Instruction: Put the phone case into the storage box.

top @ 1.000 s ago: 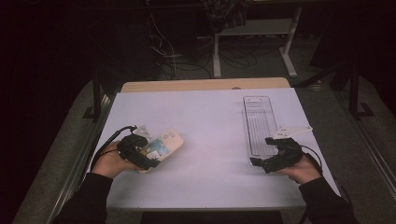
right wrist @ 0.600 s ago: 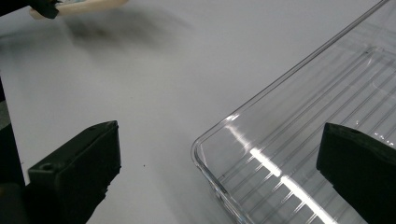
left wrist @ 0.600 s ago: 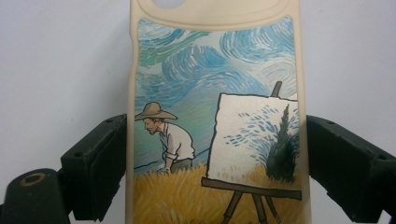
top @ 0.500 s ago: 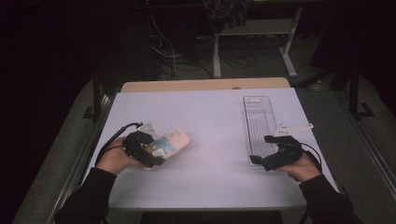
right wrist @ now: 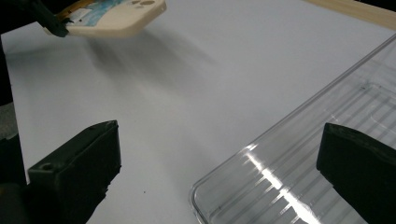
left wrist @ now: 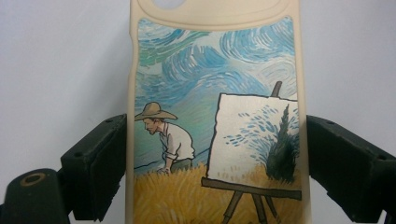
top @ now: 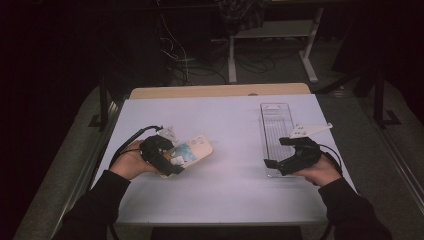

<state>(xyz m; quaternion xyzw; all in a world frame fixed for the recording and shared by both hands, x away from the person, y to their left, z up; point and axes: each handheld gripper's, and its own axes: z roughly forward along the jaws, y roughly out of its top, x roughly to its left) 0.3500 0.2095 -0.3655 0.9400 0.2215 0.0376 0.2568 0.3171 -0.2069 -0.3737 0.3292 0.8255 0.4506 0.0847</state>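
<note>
A white-topped table point(top: 225, 125) carries a clear ribbed plastic tray point(top: 276, 125) lying flat near its right edge

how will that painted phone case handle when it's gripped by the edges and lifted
The phone case probably flexes a little: it looks like a thin, empty shell held by its long edges in the left tongs. Likely light for its size. Its smooth cream rim could slip under a loose grip.

The left gripper point(top: 172, 161) is carrying the phone case point(top: 195, 149) away from the table's left edge, lifting it slightly off the surface.
</note>
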